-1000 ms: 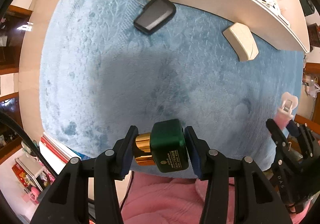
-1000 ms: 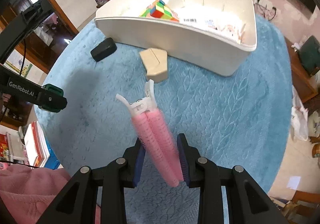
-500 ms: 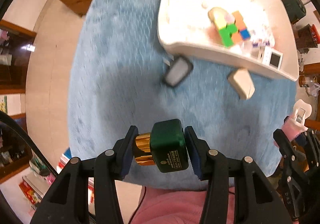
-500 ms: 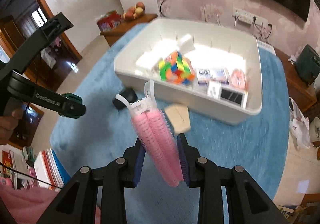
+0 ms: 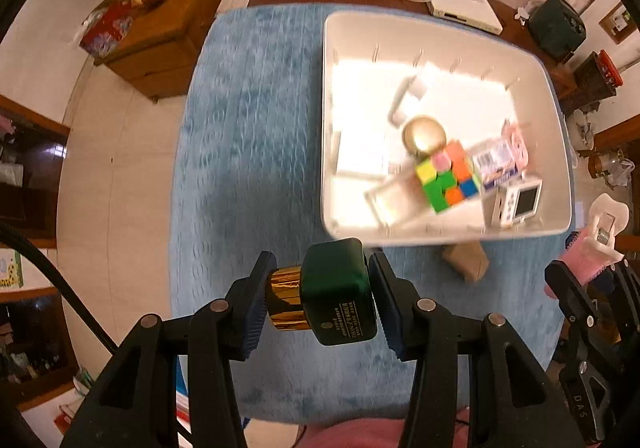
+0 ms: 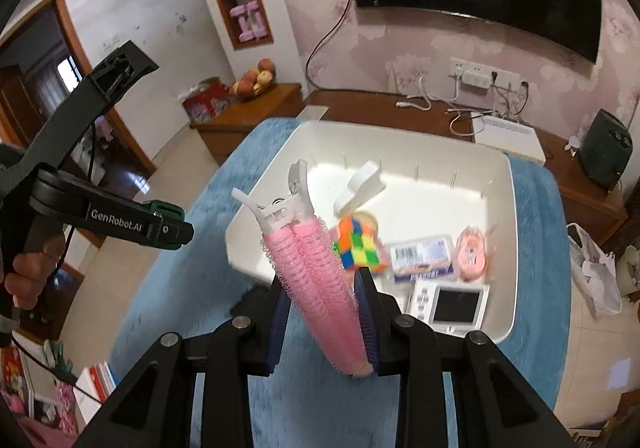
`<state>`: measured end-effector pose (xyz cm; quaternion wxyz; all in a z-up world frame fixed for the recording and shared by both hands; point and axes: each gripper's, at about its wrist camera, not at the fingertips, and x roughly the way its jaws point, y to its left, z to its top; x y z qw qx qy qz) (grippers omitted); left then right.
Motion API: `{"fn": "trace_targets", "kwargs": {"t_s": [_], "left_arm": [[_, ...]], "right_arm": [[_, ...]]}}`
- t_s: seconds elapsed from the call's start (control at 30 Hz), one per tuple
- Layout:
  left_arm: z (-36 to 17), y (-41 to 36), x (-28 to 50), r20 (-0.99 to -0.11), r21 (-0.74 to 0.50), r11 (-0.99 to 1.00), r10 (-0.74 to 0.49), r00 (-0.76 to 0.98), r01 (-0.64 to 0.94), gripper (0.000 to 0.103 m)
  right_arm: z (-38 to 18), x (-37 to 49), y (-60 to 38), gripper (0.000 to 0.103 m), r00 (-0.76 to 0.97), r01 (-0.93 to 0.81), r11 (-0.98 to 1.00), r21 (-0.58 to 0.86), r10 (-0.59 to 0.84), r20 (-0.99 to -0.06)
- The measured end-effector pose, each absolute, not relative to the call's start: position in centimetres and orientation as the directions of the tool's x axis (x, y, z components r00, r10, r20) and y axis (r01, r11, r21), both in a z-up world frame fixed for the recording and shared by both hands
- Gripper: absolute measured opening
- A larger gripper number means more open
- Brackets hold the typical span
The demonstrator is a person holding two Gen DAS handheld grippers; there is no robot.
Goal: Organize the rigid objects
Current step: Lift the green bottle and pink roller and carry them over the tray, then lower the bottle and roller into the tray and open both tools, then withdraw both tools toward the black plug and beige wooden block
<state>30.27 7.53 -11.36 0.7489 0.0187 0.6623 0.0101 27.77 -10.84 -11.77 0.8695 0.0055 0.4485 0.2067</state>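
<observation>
My left gripper [image 5: 318, 298] is shut on a green bottle with a gold cap [image 5: 332, 294], held high above the blue rug near the front edge of the white bin [image 5: 326, 120]. My right gripper [image 6: 322, 314] is shut on a pink hair roller clip [image 6: 316, 272] with a white clasp, held above the bin's near rim [image 6: 496, 336]. The bin holds a colour cube [image 5: 446, 178] [image 6: 358, 246], a small white screen device [image 5: 518, 202] [image 6: 452, 306], a barcoded box [image 6: 422, 258] and a pink case [image 6: 472, 254]. The right gripper with the pink clip shows at the right edge of the left wrist view [image 5: 588, 260].
A tan block [image 5: 466, 260] lies on the round blue rug [image 5: 248, 152] just in front of the bin. A wooden cabinet with fruit [image 5: 160, 28] stands at the far left. A wooden bench with a white router [image 5: 460, 2] and cables runs behind the bin.
Both grippers have risen and tilted up; the bin's inside has come into full view. The black case on the rug has left the left wrist view. Both holds are unchanged.
</observation>
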Motion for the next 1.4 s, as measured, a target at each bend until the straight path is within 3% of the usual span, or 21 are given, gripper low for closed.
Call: {"fn": "trace_targets", "kwargs": {"t_s": [0.37, 0.53, 0.77, 1.2, 1.4], "left_arm": [[-11.3, 6.6, 34.9, -0.964, -0.018, 0.999, -0.028, 0.266, 0.039, 0.051], [-10.8, 6.1, 36.0, -0.915, -0.145, 0.987, -0.161, 0.37, 0.071, 0.051], [-11.4, 4.9, 36.7, -0.877, -0.132, 0.983, -0.174, 0.447, 0.124, 0.051], [-10.8, 4.7, 36.0, -0.846, -0.154, 0.976, -0.211, 0.49, 0.155, 0.052], [-10.1, 4.7, 34.7, -0.844, -0.143, 0.98, -0.195, 0.5, 0.139, 0.063]], "right_arm": [[-13.1, 30.8, -10.9, 0.032, 0.575, -0.289, 0.938, 0.191, 0.33, -0.749], [-14.2, 32.1, -10.7, 0.033, 0.61, -0.251, 0.956, 0.153, 0.279, -0.741], [-15.4, 33.4, -10.3, 0.035, 0.619, -0.238, 0.962, 0.133, 0.256, -0.742], [-15.0, 33.1, -10.8, 0.06, 0.649, -0.214, 0.966, 0.148, 0.254, -0.717], [-13.7, 32.0, -11.7, 0.067, 0.669, -0.212, 0.961, 0.177, 0.275, -0.69]]}}
